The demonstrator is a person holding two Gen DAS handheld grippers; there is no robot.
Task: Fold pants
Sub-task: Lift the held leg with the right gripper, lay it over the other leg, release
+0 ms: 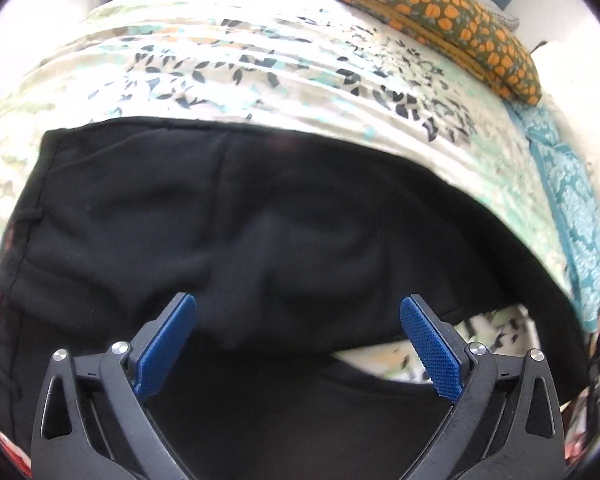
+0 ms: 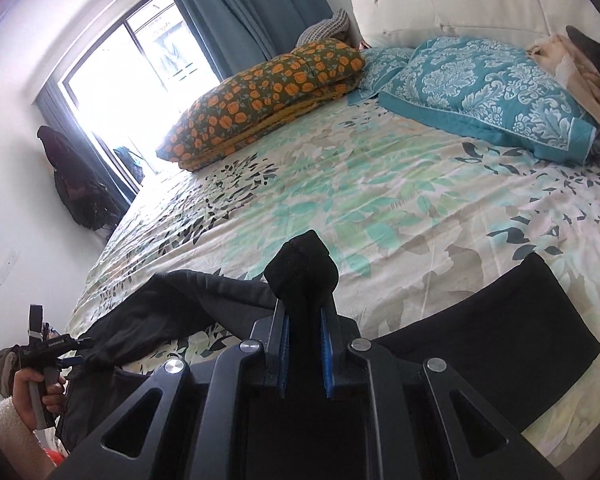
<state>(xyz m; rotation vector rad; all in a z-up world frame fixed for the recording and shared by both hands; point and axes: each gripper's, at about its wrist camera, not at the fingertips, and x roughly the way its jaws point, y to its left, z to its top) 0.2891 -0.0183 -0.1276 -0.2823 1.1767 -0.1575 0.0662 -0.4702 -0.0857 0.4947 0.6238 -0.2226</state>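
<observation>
Black pants [image 1: 260,220] spread across the near part of the bed [image 2: 380,184], one end bunched up and lifted by the right hand-held gripper [image 2: 305,344].

Biggest risk from here: only a small wad of fabric pinched, poking out past the tips. Could slip free mid-carry and drop short, leaving a crooked fold. Also nothing pinning the rest down, so dragging the lifted end across could pull the whole garment along the floral sheet instead of laying one part over the other. Another dark stretch of fabric [image 2: 500,332] lying off to the near right, well apart from the lifted bit, so easy to end up with a twist between the two. Loose wrinkles in the middle likely to get trapped under the fold too.

Right hand-held gripper: clamped nearly all the way closed, blue pads [image 2: 327,356] squeezing the black cloth between them.

Left hand-held gripper [image 1: 298,344]: spread wide, blue fingers [image 1: 430,352] well apart, hovering over the pants with nothing between them. In the right wrist view, seen at the near left edge in a hand [image 2: 36,388], close by the cloth; contact hard to tell there.

Orange flowered quilt [image 2: 268,100] and teal pillow [image 2: 484,92] at the far end, out of the way.
</observation>
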